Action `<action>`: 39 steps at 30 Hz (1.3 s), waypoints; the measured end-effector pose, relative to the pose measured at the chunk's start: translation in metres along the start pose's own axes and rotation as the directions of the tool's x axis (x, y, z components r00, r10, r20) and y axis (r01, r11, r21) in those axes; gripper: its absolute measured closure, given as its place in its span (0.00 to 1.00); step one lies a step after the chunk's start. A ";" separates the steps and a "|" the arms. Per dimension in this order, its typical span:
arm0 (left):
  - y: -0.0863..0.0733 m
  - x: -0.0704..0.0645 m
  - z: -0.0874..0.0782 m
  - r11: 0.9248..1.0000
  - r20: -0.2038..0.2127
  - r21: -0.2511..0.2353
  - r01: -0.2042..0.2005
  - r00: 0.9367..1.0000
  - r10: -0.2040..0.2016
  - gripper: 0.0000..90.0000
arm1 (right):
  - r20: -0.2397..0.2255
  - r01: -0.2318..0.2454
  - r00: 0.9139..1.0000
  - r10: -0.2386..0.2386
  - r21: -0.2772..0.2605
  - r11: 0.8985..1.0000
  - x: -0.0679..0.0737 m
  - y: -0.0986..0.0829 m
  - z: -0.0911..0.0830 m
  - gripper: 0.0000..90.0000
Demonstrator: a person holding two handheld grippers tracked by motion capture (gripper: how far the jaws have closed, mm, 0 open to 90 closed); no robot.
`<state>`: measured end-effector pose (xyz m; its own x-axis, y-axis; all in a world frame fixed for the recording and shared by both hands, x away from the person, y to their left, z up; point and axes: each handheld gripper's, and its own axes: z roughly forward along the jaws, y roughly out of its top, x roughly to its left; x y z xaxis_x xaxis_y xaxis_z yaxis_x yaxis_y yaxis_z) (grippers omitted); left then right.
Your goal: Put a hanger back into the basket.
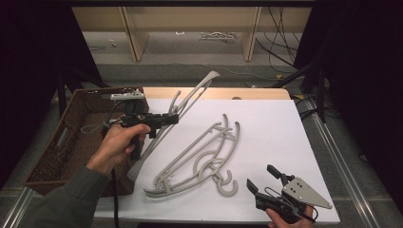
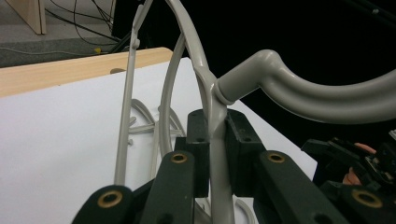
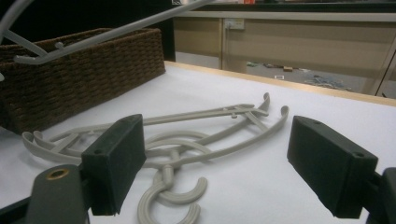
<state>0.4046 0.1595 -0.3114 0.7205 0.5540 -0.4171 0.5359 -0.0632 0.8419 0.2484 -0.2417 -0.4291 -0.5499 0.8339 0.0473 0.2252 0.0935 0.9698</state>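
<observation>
brown wicker basket (image 1: 57, 156) at the left of the frame, contents too dark to make out, left gripper (image 1: 164, 118) clamped tight on a grey hanger (image 1: 190, 102) lifted up center-left, right gripper (image 1: 263, 178) gaping wide at lower right, holding nothing, more hangers (image 1: 199, 156) piled mid-table

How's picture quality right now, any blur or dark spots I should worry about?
High view: evenly lit white table, black surroundings, hangers sharp. Left gripper view: held hanger crisp, table beyond washed out. Right gripper view: near pads soft-focus, hangers clear, basket dim.
</observation>
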 end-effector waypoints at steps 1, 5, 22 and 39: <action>0.005 -0.003 -0.004 0.999 -0.010 0.012 -0.032 0.999 0.032 0.90 | 0.000 -0.001 1.000 0.001 0.007 1.000 0.000 0.000 0.000 0.23; 0.013 -0.003 -0.015 0.998 -0.026 0.010 -0.054 0.998 0.054 0.90 | -0.002 -0.004 1.000 0.004 0.000 1.000 0.000 0.000 0.000 0.22; 0.025 0.043 -0.090 0.995 -0.187 -0.050 -0.086 0.979 0.076 0.90 | 0.002 -0.009 1.000 0.009 -0.006 1.000 -0.001 -0.001 0.002 0.23; -0.014 0.107 -0.142 0.989 -0.308 -0.016 -0.148 0.942 0.136 0.90 | -0.003 -0.003 1.000 0.003 0.012 1.000 0.000 -0.002 0.004 0.23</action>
<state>0.4117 0.3374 -0.3193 0.6159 0.7686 -0.1729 0.4166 -0.1315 0.8995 0.2517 -0.2400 -0.4319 -0.5513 0.8327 0.0511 0.2368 0.0974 0.9667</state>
